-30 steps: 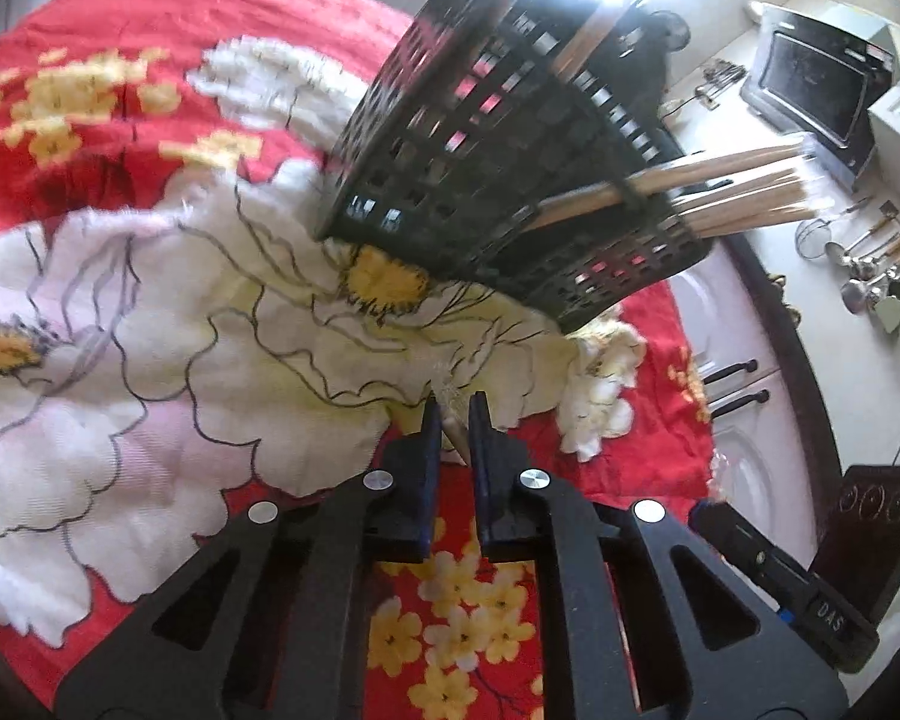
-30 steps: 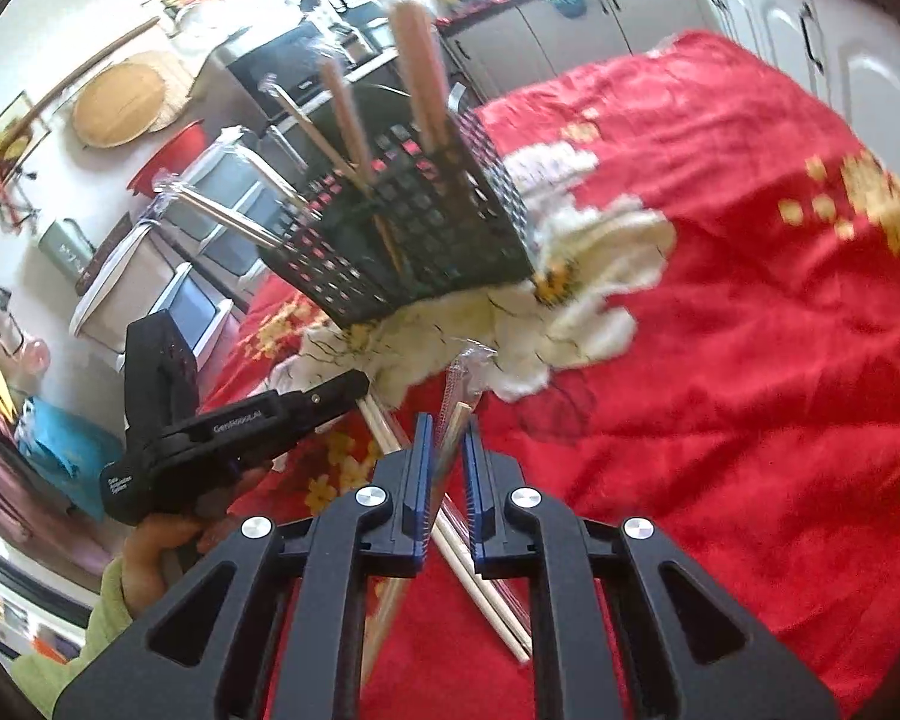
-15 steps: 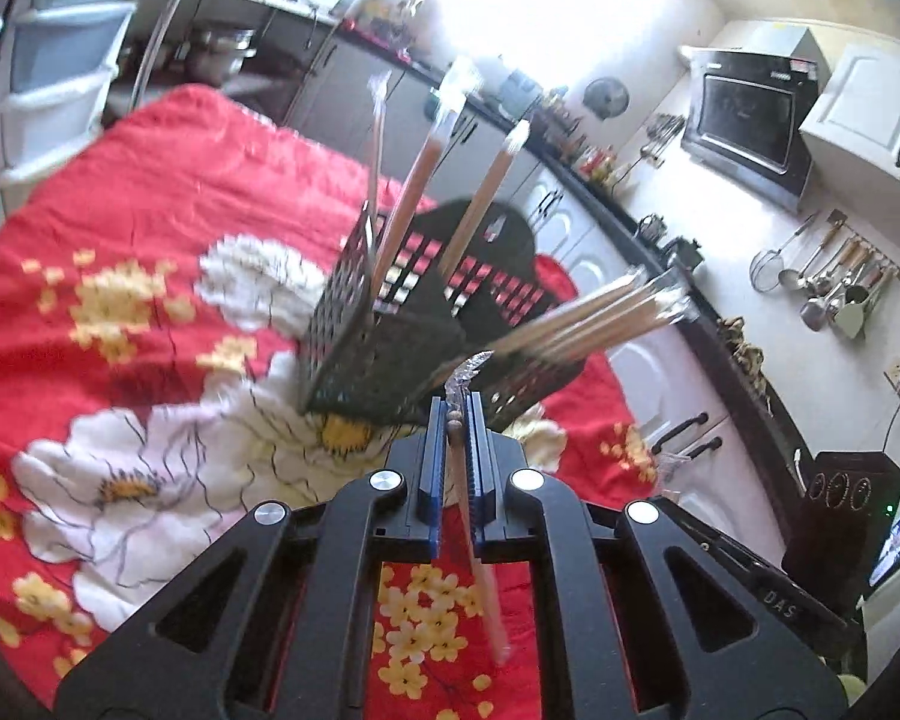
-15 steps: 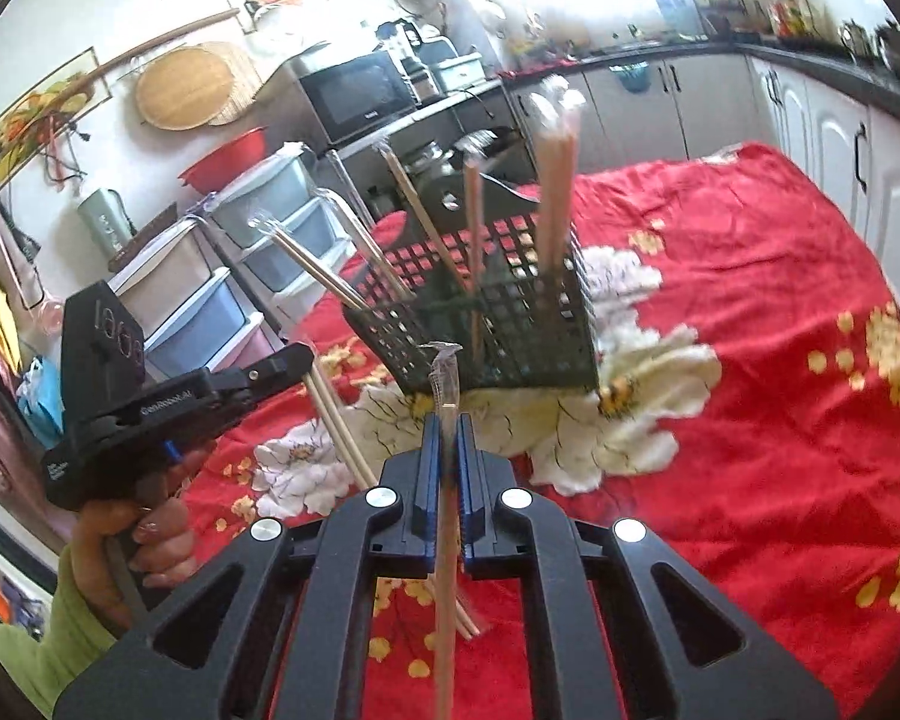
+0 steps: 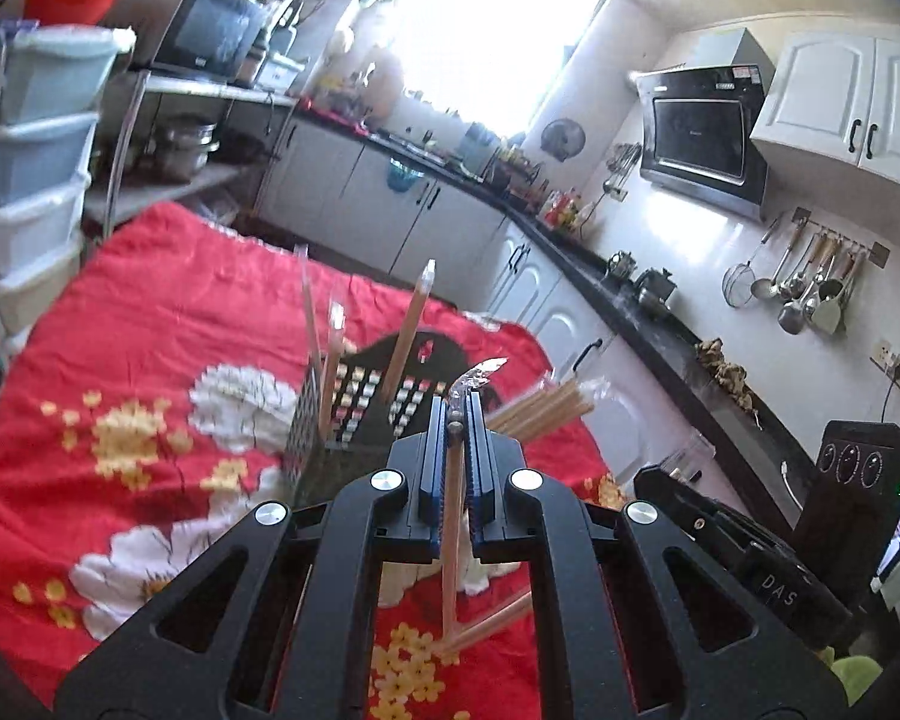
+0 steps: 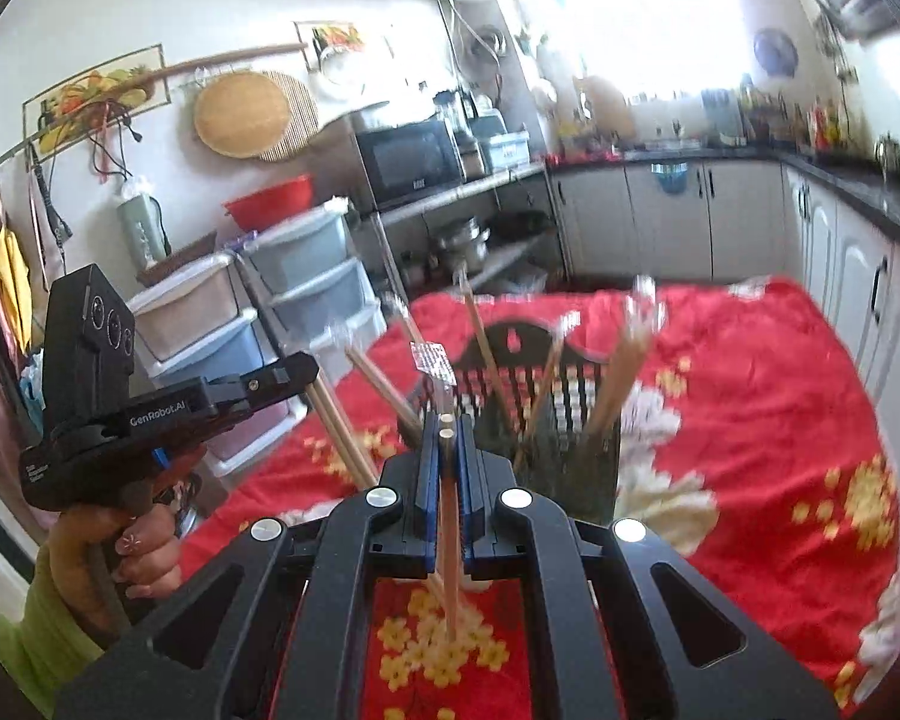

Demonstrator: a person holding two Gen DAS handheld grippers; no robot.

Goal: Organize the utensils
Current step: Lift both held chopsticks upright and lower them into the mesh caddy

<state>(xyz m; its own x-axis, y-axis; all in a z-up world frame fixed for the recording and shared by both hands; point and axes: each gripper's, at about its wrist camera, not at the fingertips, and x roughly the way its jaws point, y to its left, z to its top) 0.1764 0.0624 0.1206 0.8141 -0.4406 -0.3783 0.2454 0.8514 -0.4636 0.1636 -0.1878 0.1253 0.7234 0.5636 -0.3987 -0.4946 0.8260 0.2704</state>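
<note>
while the black basket (image 5: 354,414) stands on the red floral cloth (image 5: 150,324), the left gripper (image 5: 455,420) pinches wrapped chopsticks (image 5: 452,540). the right gripper (image 6: 447,438) clamps its own chopstick pair (image 6: 448,540)

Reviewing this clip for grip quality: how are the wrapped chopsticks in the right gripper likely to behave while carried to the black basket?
The chopsticks look stiff and light: they hang straight below the right gripper, which is shut on them. Their clear wrapper is probably slippery, so they may slide or pivot between the pads. The basket is already crowded, so its leaning sticks could deflect them.
</note>
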